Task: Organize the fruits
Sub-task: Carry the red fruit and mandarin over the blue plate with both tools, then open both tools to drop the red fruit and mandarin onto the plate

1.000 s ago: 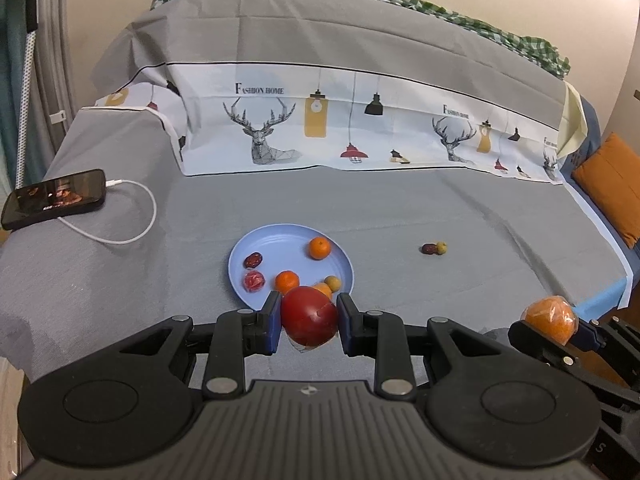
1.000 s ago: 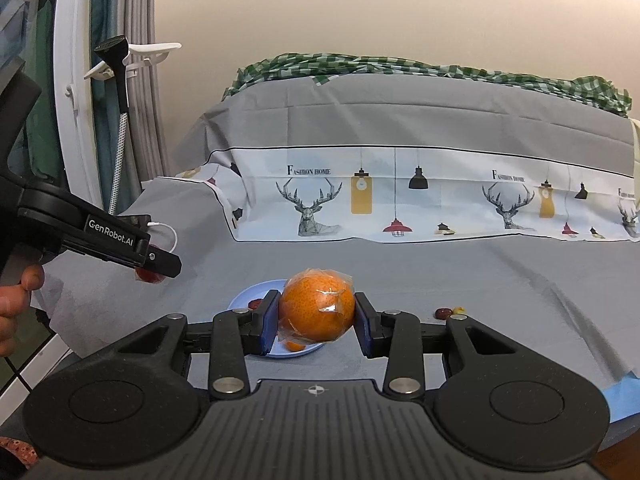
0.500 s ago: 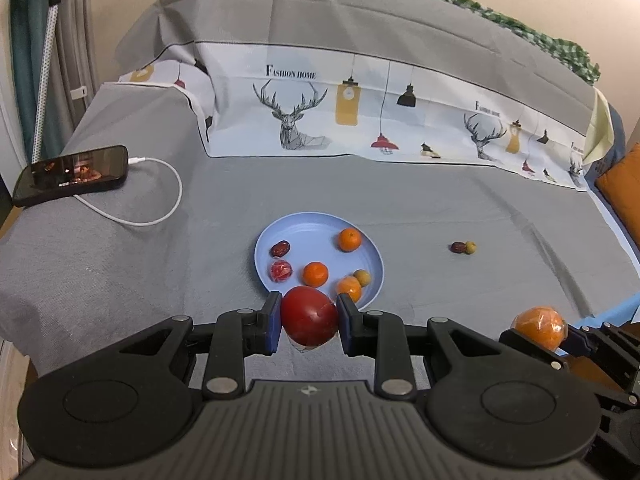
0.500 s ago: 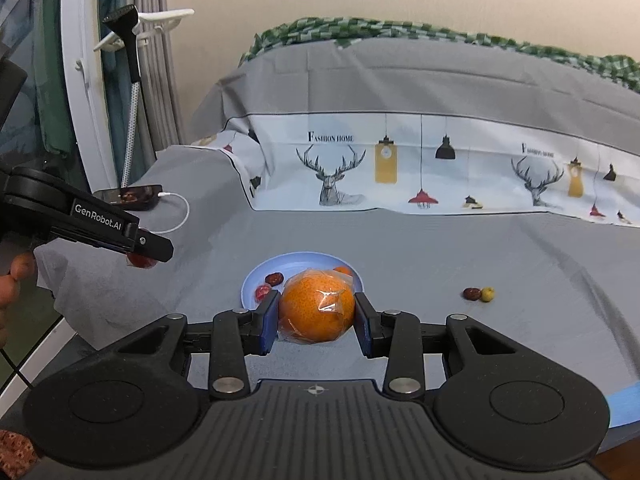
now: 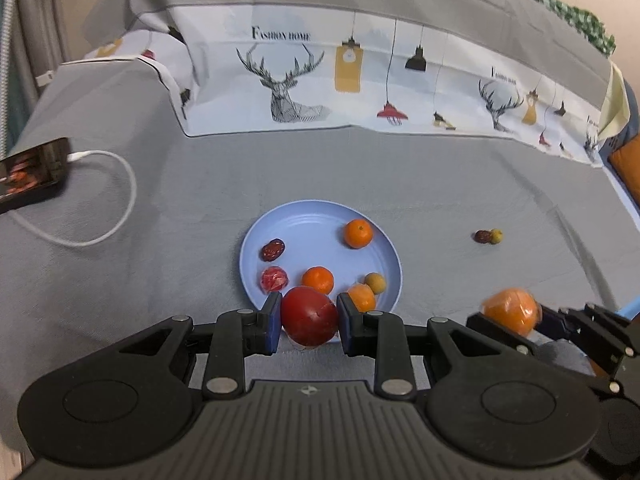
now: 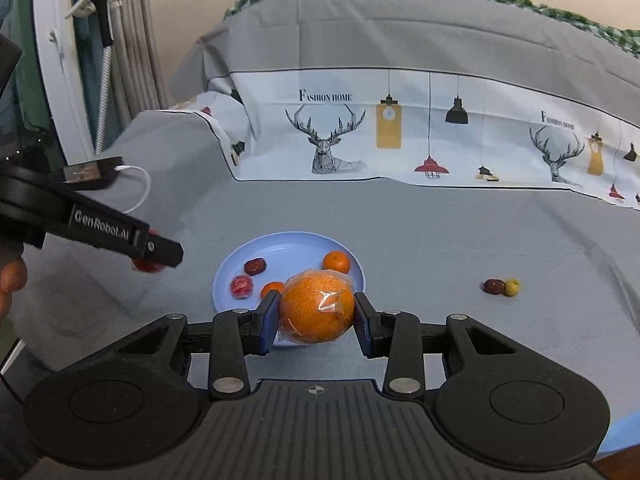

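Both fruits are being carried toward the round light-blue plastic plate (image 5: 384,236), lying on the grey cloth and already bearing small fruits. The left gripper (image 5: 308,322) is clamping a smooth, dark-red round tomato (image 5: 309,316) above the plate's near rim. The right gripper (image 6: 316,318) is gripping a film-wrapped orange (image 6: 316,308). Next, probably: lowering over bare plate, then releasing gently.

Your left gripper (image 5: 309,322) pinches a dark red tomato (image 5: 309,316) squarely between its pads. Just beyond those jaws sits the light blue plate (image 5: 312,220) — small oranges, a wrinkled red date and a tan fruit on it. Your right gripper (image 6: 316,318) clamps a large orange (image 6: 316,308) (wrapped in clear film). Ahead and right of both jaws, two tiny fruits (image 6: 502,287) touch.
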